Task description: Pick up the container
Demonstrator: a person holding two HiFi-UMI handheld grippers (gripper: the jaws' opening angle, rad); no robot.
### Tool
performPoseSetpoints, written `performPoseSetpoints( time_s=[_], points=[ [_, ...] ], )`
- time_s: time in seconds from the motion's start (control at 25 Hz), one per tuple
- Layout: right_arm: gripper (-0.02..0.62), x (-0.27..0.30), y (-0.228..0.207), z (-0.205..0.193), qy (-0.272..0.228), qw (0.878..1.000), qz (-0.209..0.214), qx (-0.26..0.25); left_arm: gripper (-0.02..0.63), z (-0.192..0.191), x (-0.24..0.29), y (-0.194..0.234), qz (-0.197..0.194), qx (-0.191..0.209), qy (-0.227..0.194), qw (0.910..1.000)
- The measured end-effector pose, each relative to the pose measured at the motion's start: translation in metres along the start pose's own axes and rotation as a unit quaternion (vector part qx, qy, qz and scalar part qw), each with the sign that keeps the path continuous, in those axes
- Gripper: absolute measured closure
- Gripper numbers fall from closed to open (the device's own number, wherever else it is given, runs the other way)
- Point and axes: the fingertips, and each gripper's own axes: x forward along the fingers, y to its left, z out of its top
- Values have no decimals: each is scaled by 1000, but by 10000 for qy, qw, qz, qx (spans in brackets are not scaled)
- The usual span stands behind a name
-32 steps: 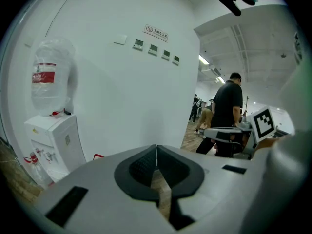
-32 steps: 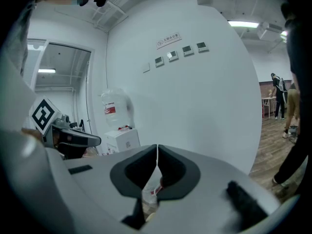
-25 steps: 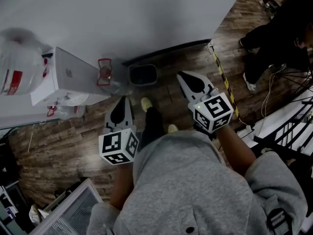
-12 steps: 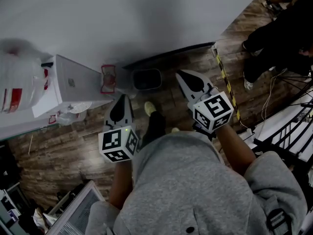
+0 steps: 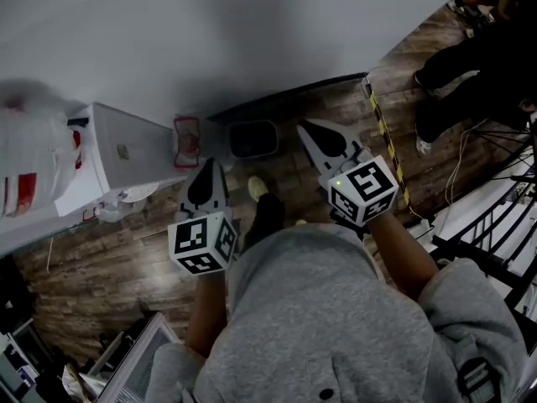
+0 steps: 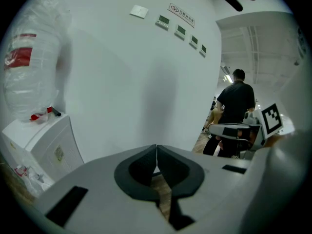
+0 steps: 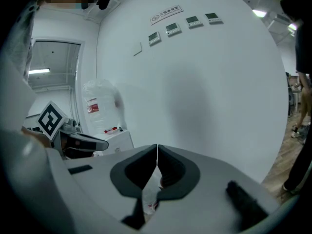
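Both claws are pressed together with nothing in them. The left gripper [image 5: 209,168] and right gripper [image 5: 307,129] hang above the wooden floor [image 5: 101,259]. Ahead of the left one, the clear red-trimmed container [image 5: 186,138] stands by the wall [image 5: 252,32], between a water dispenser [image 5: 126,154] and a dark bin [image 5: 253,138].

SURFACE: dark brown wood-plank floor [image 5: 101,259] | FAR LEFT, at wall: white box-shaped water dispenser [image 5: 126,154] | JUST RIGHT OF IT: clear plastic container with red frame [image 5: 186,139] | FAR CENTRE, at wall foot: dark grey rectangular bin [image 5: 253,138] | RIGHT: yellow-and-black striped tape strip [image 5: 384,133]; thin pale cables [image 5: 466,162] further right
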Motion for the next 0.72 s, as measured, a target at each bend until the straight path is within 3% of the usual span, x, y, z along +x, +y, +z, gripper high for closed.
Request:
performPoseSetpoints(
  time_s=[0.72],
  points=[
    [571,86,5,15,202,9995,23,-259,591,0,48,81,38,-326,212,9992]
  ],
)
